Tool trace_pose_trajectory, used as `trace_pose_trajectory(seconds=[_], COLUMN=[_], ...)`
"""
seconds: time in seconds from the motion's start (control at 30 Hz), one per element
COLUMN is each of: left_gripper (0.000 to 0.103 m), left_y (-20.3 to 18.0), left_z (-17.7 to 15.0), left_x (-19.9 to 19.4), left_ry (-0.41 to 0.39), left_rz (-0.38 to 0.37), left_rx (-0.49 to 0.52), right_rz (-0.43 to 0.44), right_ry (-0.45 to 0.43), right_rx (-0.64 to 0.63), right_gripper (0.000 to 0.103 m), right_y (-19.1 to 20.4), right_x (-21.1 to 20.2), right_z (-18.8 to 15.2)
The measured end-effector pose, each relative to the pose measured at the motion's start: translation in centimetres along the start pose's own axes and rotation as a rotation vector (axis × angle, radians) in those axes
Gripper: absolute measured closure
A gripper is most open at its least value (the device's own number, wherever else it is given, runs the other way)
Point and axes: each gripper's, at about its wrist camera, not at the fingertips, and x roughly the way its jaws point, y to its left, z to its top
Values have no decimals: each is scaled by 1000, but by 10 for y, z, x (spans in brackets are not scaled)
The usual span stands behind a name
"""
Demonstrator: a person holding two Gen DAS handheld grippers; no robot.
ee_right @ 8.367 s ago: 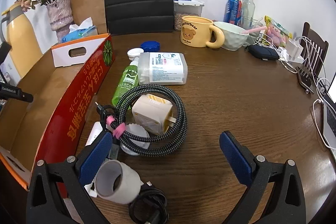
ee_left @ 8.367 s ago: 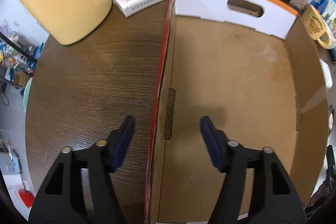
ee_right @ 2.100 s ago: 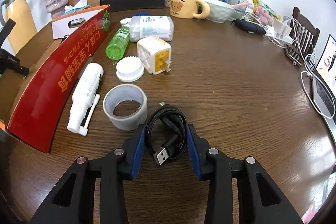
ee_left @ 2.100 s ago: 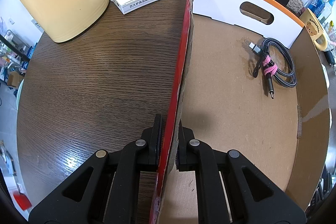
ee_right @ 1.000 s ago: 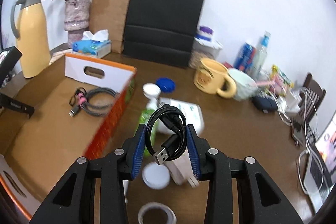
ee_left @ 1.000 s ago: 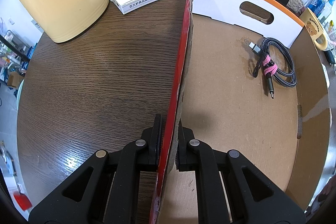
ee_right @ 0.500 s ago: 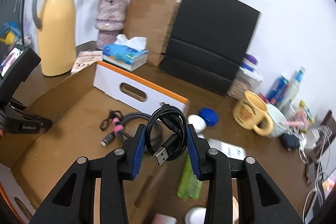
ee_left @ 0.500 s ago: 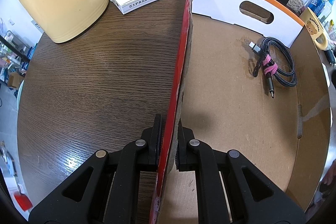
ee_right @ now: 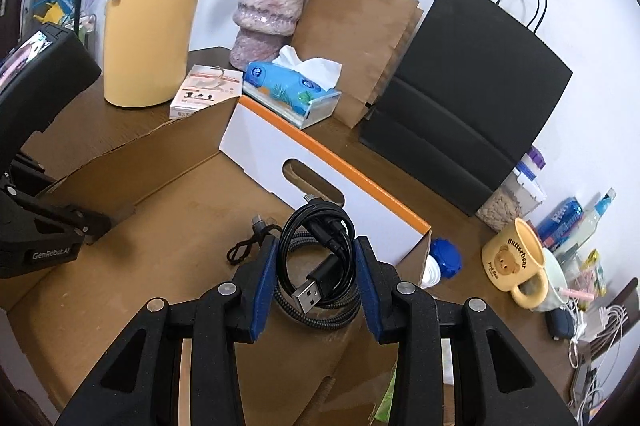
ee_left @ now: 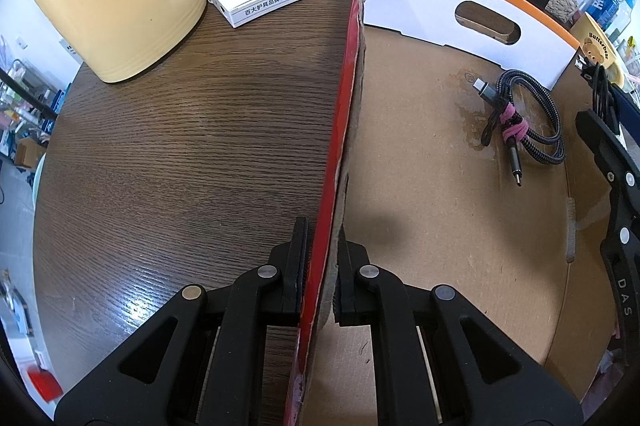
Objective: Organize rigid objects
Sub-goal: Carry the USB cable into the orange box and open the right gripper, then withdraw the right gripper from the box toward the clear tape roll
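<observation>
We clamp the shallow cardboard box's red side wall (ee_left: 347,114) in our left hand-held gripper (ee_left: 320,278) while our right hand-held gripper (ee_right: 316,280) holds a coiled black USB cable (ee_right: 320,258) above it.

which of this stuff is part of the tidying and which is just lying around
In the job:
- cardboard box, wall clamped by left tool
- black USB cable held in right tool
- braided cable in the box

Lying about:
- yellow jug
- tissue pack
- bear mug

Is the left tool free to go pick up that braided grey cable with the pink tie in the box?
Probably not: the left tool is shut on the cardboard box's red side wall, and the braided grey cable lies across the box.
</observation>
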Motion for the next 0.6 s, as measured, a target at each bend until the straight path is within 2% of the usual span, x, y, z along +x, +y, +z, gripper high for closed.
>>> trace_pose_trajectory(seconds=[0.37,0.4,0.47,0.5,0.53,0.6], left_gripper=[97,98,98,98,98,98], left_y=[0,0,0,-1,-1,-1], left_z=[0,0,0,0,0,-1], left_x=[0,0,0,1,0,0], left_ry=[0,0,1,1,0,0], left_rz=[0,0,0,0,1,0], left_rx=[0,0,0,0,1,0], right_rz=[-15,-18,-26,-25,-19,-23], right_ry=[14,21,29,23,14,14], right_rx=[28,33,52,63,70,65], right_gripper=[60,56,37,23,17,17], right_y=[-4,-4,-8,-9,-10,-9], right_x=[1,2,2,0,-3,-3], right_z=[0,0,-1,-1,-1,-1])
